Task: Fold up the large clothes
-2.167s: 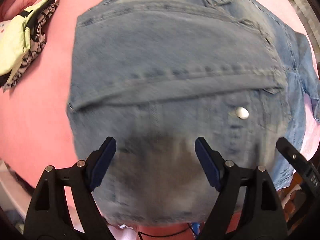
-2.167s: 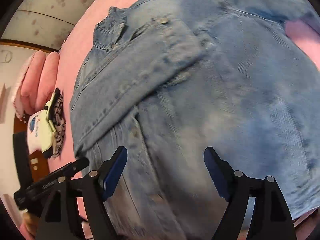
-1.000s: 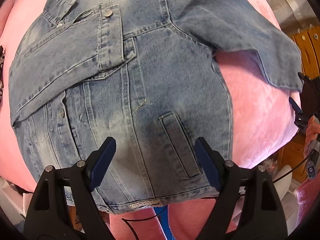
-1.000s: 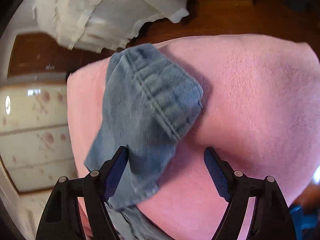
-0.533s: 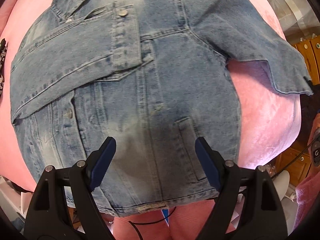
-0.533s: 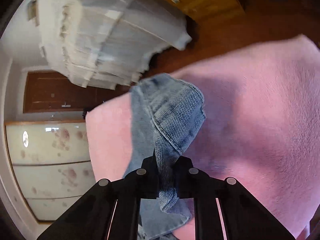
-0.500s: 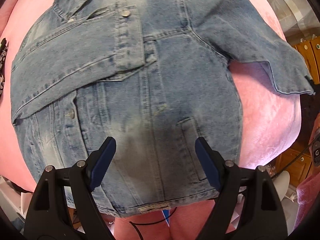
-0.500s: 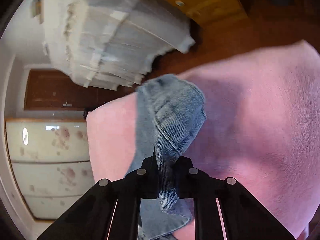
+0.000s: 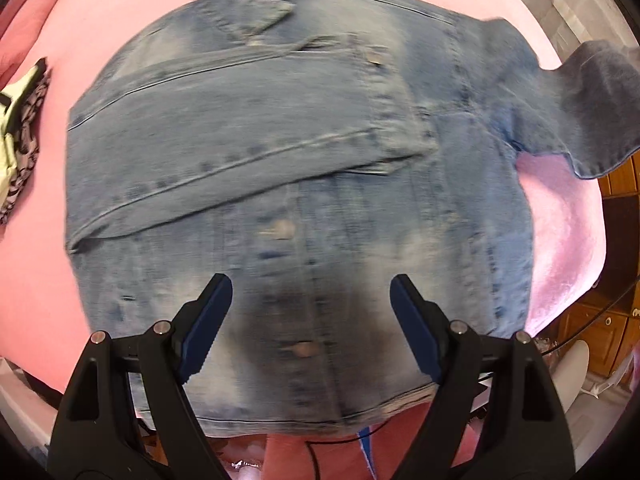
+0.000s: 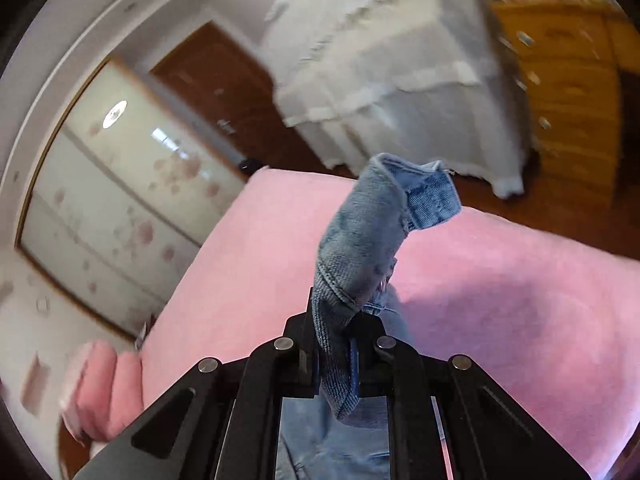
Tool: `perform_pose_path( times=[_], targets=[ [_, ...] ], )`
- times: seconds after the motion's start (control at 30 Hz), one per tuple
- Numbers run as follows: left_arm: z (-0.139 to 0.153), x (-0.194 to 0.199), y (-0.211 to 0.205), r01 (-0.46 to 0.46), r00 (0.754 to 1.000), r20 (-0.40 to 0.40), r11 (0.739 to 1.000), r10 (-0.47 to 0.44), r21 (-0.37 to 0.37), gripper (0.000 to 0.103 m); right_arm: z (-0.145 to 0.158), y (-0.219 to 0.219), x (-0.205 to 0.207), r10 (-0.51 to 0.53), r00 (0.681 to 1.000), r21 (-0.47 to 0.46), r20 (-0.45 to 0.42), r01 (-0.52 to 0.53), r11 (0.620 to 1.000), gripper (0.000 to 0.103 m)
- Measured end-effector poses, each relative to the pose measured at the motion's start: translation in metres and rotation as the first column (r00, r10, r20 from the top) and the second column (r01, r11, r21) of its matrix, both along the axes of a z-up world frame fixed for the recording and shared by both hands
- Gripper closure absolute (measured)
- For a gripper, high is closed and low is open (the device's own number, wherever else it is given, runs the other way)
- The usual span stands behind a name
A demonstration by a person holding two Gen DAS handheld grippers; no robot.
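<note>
Denim jacket (image 9: 304,184) sleeve pinched by right hand-held gripper (image 10: 334,360) (left hand-held gripper (image 9: 310,324) spread wide above it).

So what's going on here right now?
A faded blue denim jacket lies front-up on the pink blanket, one sleeve already folded across its chest. The right gripper is shut on the other sleeve's cuff and holds it raised. The left gripper hovers open above the hem.
</note>
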State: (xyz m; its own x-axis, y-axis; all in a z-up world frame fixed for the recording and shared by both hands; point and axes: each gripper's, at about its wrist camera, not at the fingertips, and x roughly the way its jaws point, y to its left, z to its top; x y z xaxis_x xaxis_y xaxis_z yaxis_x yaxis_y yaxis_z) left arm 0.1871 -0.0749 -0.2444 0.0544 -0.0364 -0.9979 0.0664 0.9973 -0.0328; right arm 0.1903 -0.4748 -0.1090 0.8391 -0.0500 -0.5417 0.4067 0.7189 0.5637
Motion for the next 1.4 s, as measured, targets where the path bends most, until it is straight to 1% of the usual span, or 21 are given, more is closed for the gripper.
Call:
perform_pose_path(
  times=[0.1, 0.17, 0.23, 0.3, 0.37, 0.43, 0.53, 0.6, 0.7, 0.73, 0.77, 0.8, 0.83, 0.87, 0.9, 0.97, 1.03, 1.1, 1.17, 1.27, 1.4],
  targets=[
    [0.003, 0.002, 0.040, -0.039, 0.999, 0.013, 0.999, 0.039, -0.006, 0.024, 0.006, 0.052, 0.009, 0.059, 0.998, -0.053, 0.008, -0.059, 0.997, 0.093],
    [0.006, 0.004, 0.066, -0.068, 0.997, 0.024, 0.998, 0.068, -0.011, 0.024, 0.005, 0.091, 0.013, 0.093, 0.996, -0.088, -0.010, -0.093, 0.992, 0.093],
    [0.007, 0.004, 0.086, -0.085, 0.996, 0.034, 0.996, 0.086, -0.013, 0.024, 0.000, 0.133, 0.019, 0.142, 0.988, -0.176, -0.062, -0.151, 0.973, 0.093],
    [0.005, 0.005, 0.104, -0.100, 0.994, 0.037, 0.995, 0.101, -0.009, 0.024, -0.012, 0.178, 0.028, 0.200, 0.972, -0.266, -0.122, -0.226, 0.937, 0.093],
    [0.001, 0.003, 0.119, -0.110, 0.993, 0.033, 0.994, 0.110, -0.007, 0.024, -0.031, 0.216, 0.035, 0.245, 0.952, -0.316, -0.186, -0.294, 0.902, 0.093],
    [-0.006, 0.002, 0.134, -0.118, 0.993, 0.025, 0.993, 0.118, -0.002, 0.024, -0.060, 0.257, 0.046, 0.292, 0.920, -0.354, -0.263, -0.373, 0.858, 0.093],
    [-0.015, 0.000, 0.152, -0.132, 0.991, 0.008, 0.991, 0.132, -0.002, 0.024, -0.106, 0.290, 0.054, 0.339, 0.877, -0.345, -0.342, -0.452, 0.822, 0.093],
    [-0.020, 0.000, 0.160, -0.143, 0.990, 0.000, 0.990, 0.143, -0.013, 0.024, -0.139, 0.306, 0.061, 0.356, 0.844, -0.304, -0.402, -0.490, 0.817, 0.092],
    [-0.021, 0.003, 0.169, -0.149, 0.989, 0.001, 0.988, 0.149, -0.037, 0.024, -0.183, 0.323, 0.069, 0.386, 0.771, -0.208, -0.506, -0.544, 0.813, 0.092],
    [-0.022, 0.005, 0.171, -0.146, 0.989, 0.004, 0.988, 0.147, -0.046, 0.024, -0.192, 0.327, 0.068, 0.397, 0.755, -0.188, -0.523, -0.556, 0.810, 0.091],
    [-0.022, 0.006, 0.172, -0.142, 0.990, 0.006, 0.989, 0.142, -0.051, 0.024, -0.198, 0.335, 0.061, 0.396, 0.749, -0.188, -0.531, -0.560, 0.807, 0.086],
    [-0.022, 0.008, 0.172, -0.137, 0.990, 0.008, 0.989, 0.138, -0.053, 0.024, -0.201, 0.339, 0.058, 0.393, 0.748, -0.193, -0.534, -0.561, 0.805, 0.080],
    [-0.023, 0.010, 0.172, -0.132, 0.991, 0.011, 0.990, 0.133, -0.056, 0.024, -0.202, 0.343, 0.056, 0.398, 0.748, -0.190, -0.531, -0.563, 0.805, 0.075],
    [-0.023, 0.012, 0.171, -0.129, 0.991, 0.013, 0.990, 0.130, -0.058, 0.024, -0.202, 0.343, 0.053, 0.415, 0.747, -0.171, -0.519, -0.566, 0.806, 0.064],
    [-0.023, 0.014, 0.170, -0.128, 0.992, 0.015, 0.990, 0.129, -0.058, 0.024, -0.201, 0.344, 0.050, 0.433, 0.746, -0.148, -0.507, -0.569, 0.809, 0.056],
    [-0.022, 0.018, 0.169, -0.132, 0.991, 0.020, 0.989, 0.133, -0.072, 0.024, -0.197, 0.342, 0.046, 0.465, 0.745, -0.115, -0.478, -0.578, 0.808, 0.052],
    [-0.022, 0.022, 0.165, -0.137, 0.990, 0.023, 0.987, 0.140, -0.087, 0.024, -0.188, 0.340, 0.041, 0.497, 0.739, -0.095, -0.455, -0.596, 0.798, 0.050],
    [-0.021, 0.029, 0.160, -0.137, 0.989, 0.036, 0.986, 0.141, -0.098, 0.024, -0.181, 0.336, 0.032, 0.515, 0.731, -0.086, -0.447, -0.608, 0.789, 0.049],
    [-0.017, 0.036, 0.151, -0.127, 0.989, 0.058, 0.985, 0.134, -0.118, 0.024, -0.166, 0.331, 0.026, 0.520, 0.731, -0.075, -0.442, -0.608, 0.790, 0.047],
    [-0.014, 0.047, 0.133, -0.105, 0.990, 0.071, 0.980, 0.118, -0.167, 0.024, -0.155, 0.311, 0.012, 0.499, 0.747, -0.052, -0.439, -0.576, 0.816, 0.045],
    [-0.016, 0.066, 0.100, -0.115, 0.988, 0.078, 0.966, 0.136, -0.233, 0.024, -0.149, 0.273, -0.015, 0.453, 0.764, 0.002, -0.460, -0.509, 0.861, 0.045]
  ],
)
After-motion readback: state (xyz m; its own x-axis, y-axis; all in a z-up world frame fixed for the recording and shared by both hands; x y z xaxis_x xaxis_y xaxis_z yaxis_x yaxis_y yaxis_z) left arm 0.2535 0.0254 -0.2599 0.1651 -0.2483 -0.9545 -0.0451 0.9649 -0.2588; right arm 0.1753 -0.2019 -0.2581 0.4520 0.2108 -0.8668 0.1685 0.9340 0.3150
